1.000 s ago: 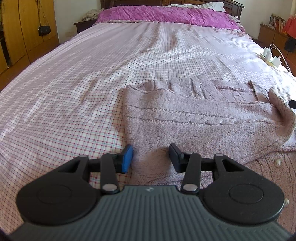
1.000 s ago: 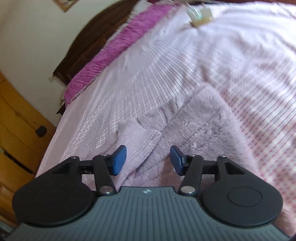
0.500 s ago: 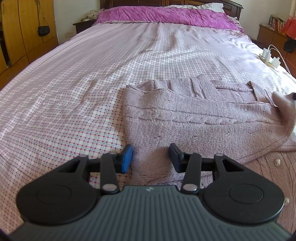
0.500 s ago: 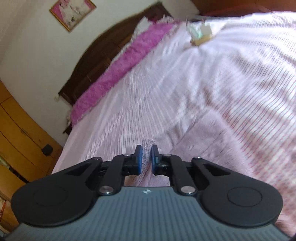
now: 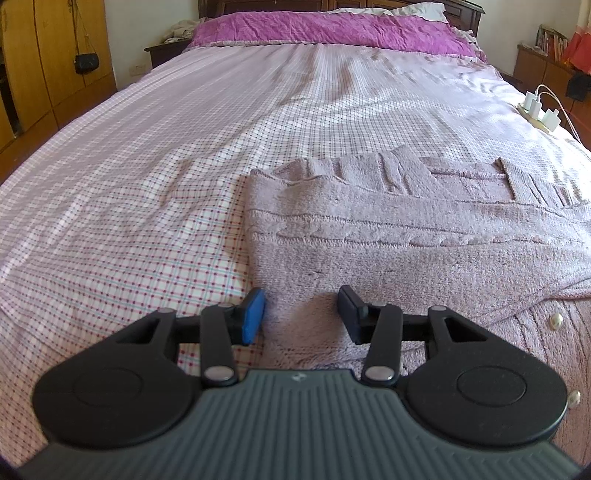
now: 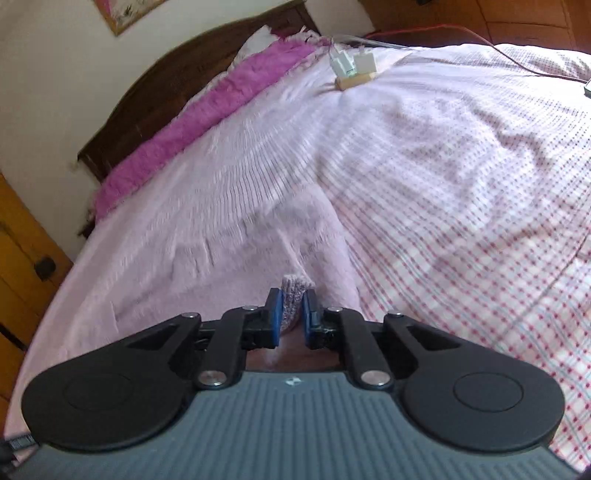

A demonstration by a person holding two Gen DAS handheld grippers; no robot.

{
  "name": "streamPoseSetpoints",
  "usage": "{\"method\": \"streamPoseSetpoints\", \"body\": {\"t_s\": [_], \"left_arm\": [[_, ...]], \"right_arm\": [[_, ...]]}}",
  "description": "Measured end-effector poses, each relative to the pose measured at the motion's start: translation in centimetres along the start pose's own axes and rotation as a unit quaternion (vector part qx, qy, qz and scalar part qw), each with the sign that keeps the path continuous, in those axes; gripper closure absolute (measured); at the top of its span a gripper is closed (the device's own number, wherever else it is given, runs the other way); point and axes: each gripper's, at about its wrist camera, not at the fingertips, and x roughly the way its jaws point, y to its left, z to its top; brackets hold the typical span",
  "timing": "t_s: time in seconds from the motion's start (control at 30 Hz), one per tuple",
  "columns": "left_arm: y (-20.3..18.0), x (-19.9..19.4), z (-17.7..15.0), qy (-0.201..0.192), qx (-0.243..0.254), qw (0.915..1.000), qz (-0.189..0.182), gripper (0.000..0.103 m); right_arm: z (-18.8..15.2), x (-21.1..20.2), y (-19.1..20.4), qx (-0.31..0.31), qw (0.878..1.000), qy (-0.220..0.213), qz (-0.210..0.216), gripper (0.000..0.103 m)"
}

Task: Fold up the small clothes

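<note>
A mauve knitted cardigan (image 5: 406, 251) lies flat on the checked bed sheet (image 5: 147, 184), with pearl buttons (image 5: 556, 321) near its front right. My left gripper (image 5: 301, 304) is open and sits low over the cardigan's near left corner, knit showing between its pads without being pinched. In the right wrist view my right gripper (image 6: 291, 308) is shut on a ribbed sleeve cuff (image 6: 294, 290), which sticks up between the blue pads. The rest of the cardigan (image 6: 229, 266) is blurred beneath it.
A power strip with white chargers (image 5: 537, 110) lies on the bed's right side, seen again as the power strip (image 6: 354, 70) with a red cable. A purple pillow cover (image 5: 325, 26) lies at the headboard. A wooden wardrobe (image 5: 37, 55) stands left of the bed.
The right gripper closed on the sleeve cuff and carried it across the bed. In the left wrist view the raised sleeve end has left the right edge. The left gripper kept still.
</note>
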Motion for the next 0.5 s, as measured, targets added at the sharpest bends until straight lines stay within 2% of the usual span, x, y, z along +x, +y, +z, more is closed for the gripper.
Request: {"method": "streamPoseSetpoints", "body": {"t_s": [0.03, 0.1, 0.2, 0.3, 0.43, 0.5], "left_arm": [[0.0, 0.0, 0.0, 0.001, 0.001, 1.0000, 0.000, 0.055], [0.0, 0.0, 0.1, 0.001, 0.002, 1.0000, -0.001, 0.055], [0.0, 0.1, 0.1, 0.003, 0.001, 1.0000, -0.002, 0.055], [-0.1, -0.1, 0.2, 0.002, 0.004, 1.0000, -0.001, 0.055], [0.0, -0.8, 0.2, -0.005, 0.001, 1.0000, -0.005, 0.057], [0.1, -0.9, 0.1, -0.004, 0.004, 1.0000, -0.005, 0.056]], "right_arm": [[-0.1, -0.1, 0.0, -0.003, 1.000, 0.002, 0.001, 0.090], [0.2, -0.5, 0.2, -0.014, 1.000, 0.003, -0.001, 0.081], [0.9, -1.2, 1.1, -0.036, 0.999, -0.016, -0.012, 0.073], [1.8, -1.2, 2.0, -0.065, 0.997, -0.033, -0.012, 0.071], [2.2, -0.8, 2.8, -0.071, 0.997, -0.021, 0.014, 0.071], [1.8, -0.2, 3.1, -0.079, 0.997, -0.013, 0.014, 0.071]]}}
